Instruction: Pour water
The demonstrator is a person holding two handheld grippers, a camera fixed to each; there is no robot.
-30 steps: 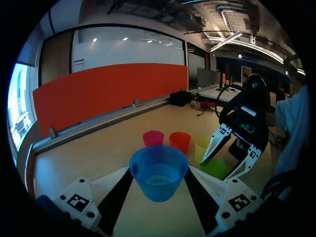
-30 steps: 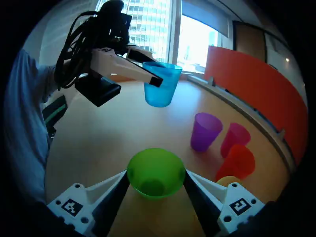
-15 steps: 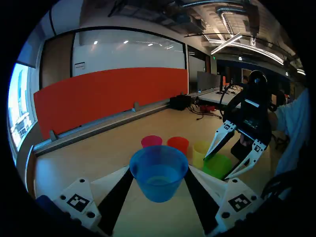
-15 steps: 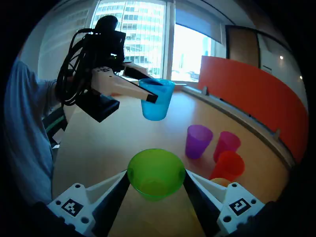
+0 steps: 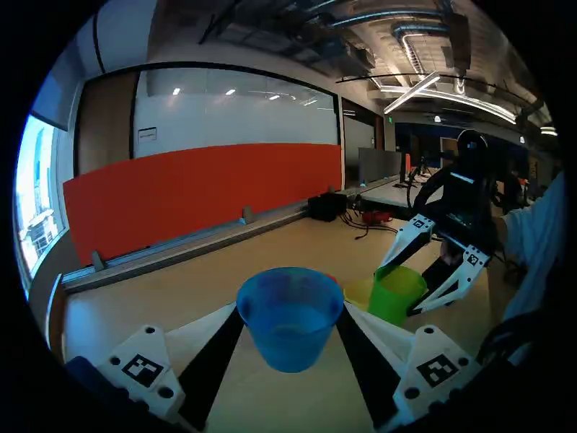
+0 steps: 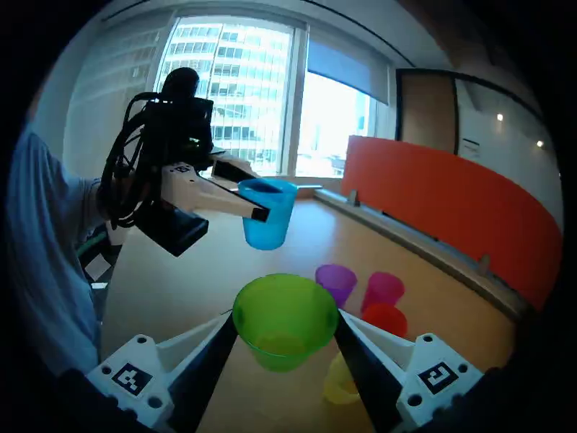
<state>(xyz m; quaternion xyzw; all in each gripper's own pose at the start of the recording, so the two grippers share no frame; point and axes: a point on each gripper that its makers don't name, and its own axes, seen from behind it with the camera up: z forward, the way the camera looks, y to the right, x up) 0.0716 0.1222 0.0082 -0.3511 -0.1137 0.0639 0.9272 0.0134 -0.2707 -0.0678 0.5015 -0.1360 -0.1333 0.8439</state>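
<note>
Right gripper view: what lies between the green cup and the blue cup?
Nothing. In the right gripper view, the stretch between the green cup and the blue cup is bare tabletop; the purple cup stands off to the side.

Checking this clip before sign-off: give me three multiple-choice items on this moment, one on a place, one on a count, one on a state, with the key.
1. Where is the green cup?
A. between the right tool's fingers, above the table
B. standing on the table
C. nested in another cup

2. How many cups stand loose on the table?
A. two
B. four
C. six

3. How is the blue cup in the left tool?
A. upright, water inside
B. tipped, pouring
C. upside down

Key: 1 A, both fingers press its sides in the air; 2 B, the purple cup, pink cup, red cup and yellow cup; 3 A, its rim is level with water at the bottom.
</note>
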